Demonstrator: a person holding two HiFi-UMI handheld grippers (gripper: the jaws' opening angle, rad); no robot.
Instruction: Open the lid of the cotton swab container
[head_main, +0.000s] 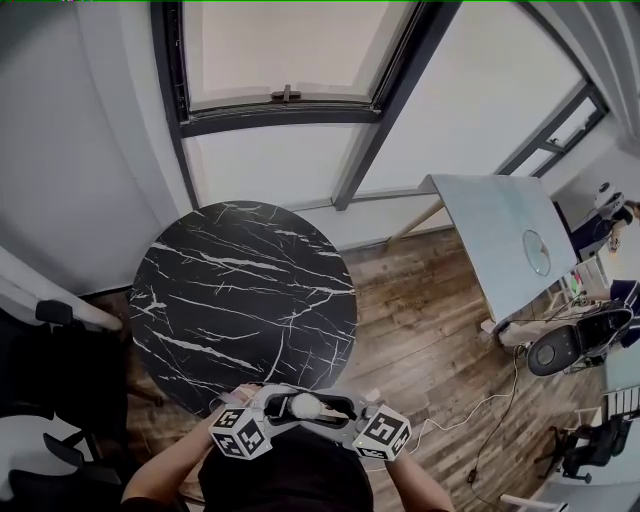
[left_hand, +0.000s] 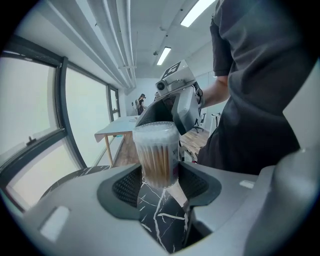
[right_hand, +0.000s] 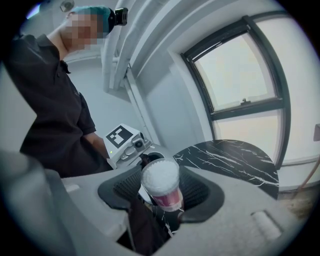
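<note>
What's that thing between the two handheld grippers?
A cotton swab container, with the left gripper and right gripper at either end; the head view shows it.

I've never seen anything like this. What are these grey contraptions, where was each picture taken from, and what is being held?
No robot here: a person holds a two-jaw gripper in each hand. The head view comes from a camera on the person's head, looking down at a round black marble table, which looks bare. The other views come from cameras riding on the left gripper and the right gripper, each looking along its own jaws. Both grippers are shut on one clear cotton swab container, held between them by the table's near edge.
</note>
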